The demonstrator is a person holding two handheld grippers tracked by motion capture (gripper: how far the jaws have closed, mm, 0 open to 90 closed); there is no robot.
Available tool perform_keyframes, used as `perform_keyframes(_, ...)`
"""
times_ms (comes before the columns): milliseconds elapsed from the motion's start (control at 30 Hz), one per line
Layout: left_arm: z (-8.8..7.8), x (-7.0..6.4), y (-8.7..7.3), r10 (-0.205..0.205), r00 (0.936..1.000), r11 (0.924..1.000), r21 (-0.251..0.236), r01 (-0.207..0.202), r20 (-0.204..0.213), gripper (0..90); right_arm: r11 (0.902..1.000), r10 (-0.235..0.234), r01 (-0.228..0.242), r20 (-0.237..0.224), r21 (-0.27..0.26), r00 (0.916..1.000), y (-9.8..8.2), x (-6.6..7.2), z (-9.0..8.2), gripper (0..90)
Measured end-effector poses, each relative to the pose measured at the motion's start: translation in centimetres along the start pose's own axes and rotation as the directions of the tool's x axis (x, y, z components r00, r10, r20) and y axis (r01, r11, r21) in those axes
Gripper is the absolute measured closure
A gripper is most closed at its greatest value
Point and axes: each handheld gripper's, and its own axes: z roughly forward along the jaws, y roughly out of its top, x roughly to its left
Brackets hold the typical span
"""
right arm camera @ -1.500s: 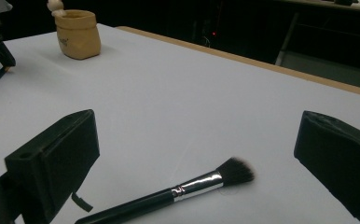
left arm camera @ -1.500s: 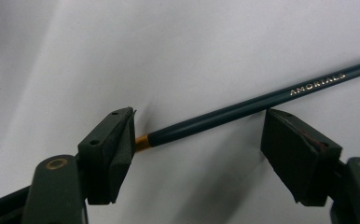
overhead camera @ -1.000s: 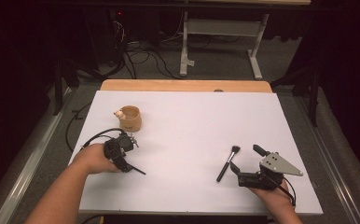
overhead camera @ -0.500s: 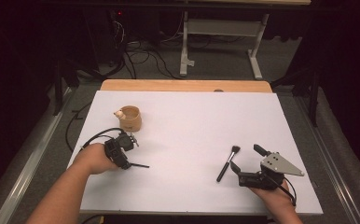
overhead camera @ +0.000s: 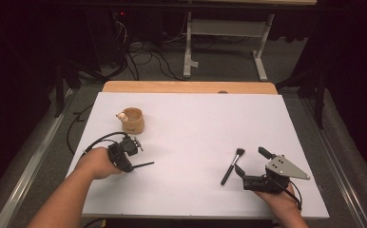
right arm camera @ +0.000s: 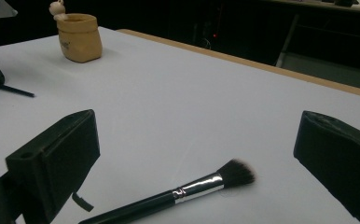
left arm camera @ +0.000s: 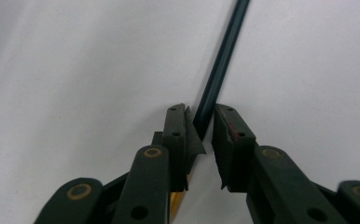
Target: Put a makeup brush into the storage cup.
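Left gripper is closing on a thin dark stick lying near the table's left edge; jaws nearly together, stick between pads. Judgement: finish the squeeze squarely, lift level to avoid pivoting. Right gripper is waiting wide open, makeup brush just beside it, near the front edge.

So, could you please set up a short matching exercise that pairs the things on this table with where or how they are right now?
Things:
1. makeup brush
2. tan cup
3. thin dark stick
4. right gripper

States:
A. between the left gripper's closing fingers
B. open, brush lying between its fingers
C. standing upright, far left of the table
D. lying flat on the white surface

Pairs: 1-D, 2-C, 3-A, 4-B
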Motion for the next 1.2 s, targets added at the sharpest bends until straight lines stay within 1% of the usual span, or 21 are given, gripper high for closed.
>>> perform_keyframes(233, 0.01, -0.05, -0.02, 0.0, 1.0, 1.0, -0.002, 0.0, 0.004, 77.9, 1.0, 0.002, -0.002, 0.001, -0.001, 1.0, 0.01, 0.05, 0.02, 1.8)
perform_keyframes(433, 0.0, -0.07, -0.03, -0.009, 0.9999, 1.0, -0.002, 0.009, 0.011, 80.5, 1.0, -0.002, 0.002, 0.001, -0.001, 1.0, 0.01, 0.04, 0.03, 1.8)
perform_keyframes(533, 0.02, -0.06, -0.16, -0.013, 0.9998, 0.9998, -0.012, 0.013, 0.017, 81.8, 1.0, 0.001, -0.001, 0.001, -0.002, 1.0, 0.01, 0.05, 0.02, 1.8)
perform_keyframes(800, 0.0, 0.0, -0.18, -0.012, 0.9997, 0.9998, -0.013, 0.013, 0.02, 82.3, 1.0, -0.008, 0.008, -0.003, 0.001, 1.0, -0.02, 0.08, 0.09, 1.7)
perform_keyframes(1200, -0.02, 0.01, -0.1, -0.021, 0.9996, 0.9997, -0.008, 0.021, 0.02, 82.9, 1.0, -0.001, 0.002, -0.002, 0.007, 1.0, -0.05, 0.12, 0.08, 1.8)
